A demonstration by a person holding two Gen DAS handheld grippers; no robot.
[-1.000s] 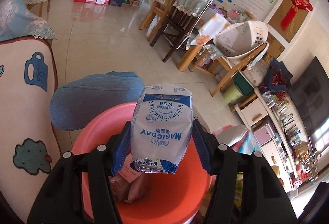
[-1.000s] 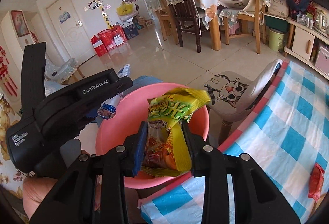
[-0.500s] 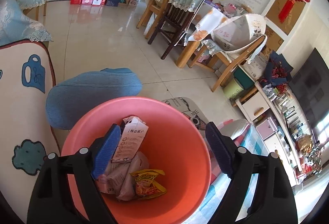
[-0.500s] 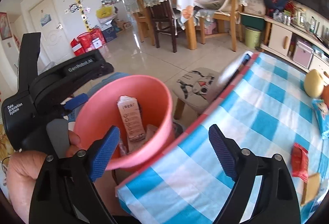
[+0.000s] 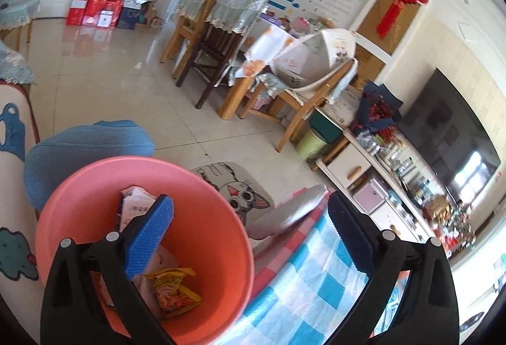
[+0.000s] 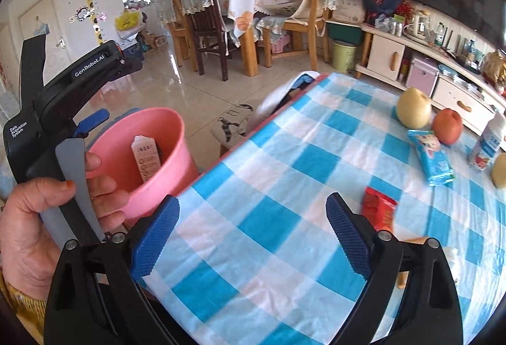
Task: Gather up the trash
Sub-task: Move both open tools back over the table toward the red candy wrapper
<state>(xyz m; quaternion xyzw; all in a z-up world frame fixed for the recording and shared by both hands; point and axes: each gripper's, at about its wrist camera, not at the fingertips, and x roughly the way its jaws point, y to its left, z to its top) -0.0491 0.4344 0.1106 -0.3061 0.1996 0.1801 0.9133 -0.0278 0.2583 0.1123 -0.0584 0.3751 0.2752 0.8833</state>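
A pink bin (image 5: pixel 218 250) stands upright beside the worktop's (image 6: pixel 284 187) corner, holding a yellow snack wrapper (image 5: pixel 172 292) and a white carton (image 6: pixel 147 160). A red wrapper (image 6: pixel 378 209) lies flat on the worktop.

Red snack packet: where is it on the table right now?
In the right wrist view the red snack packet lies on the checked tablecloth, just right of the right tongs' right finger, below the blue wrapper and apple.
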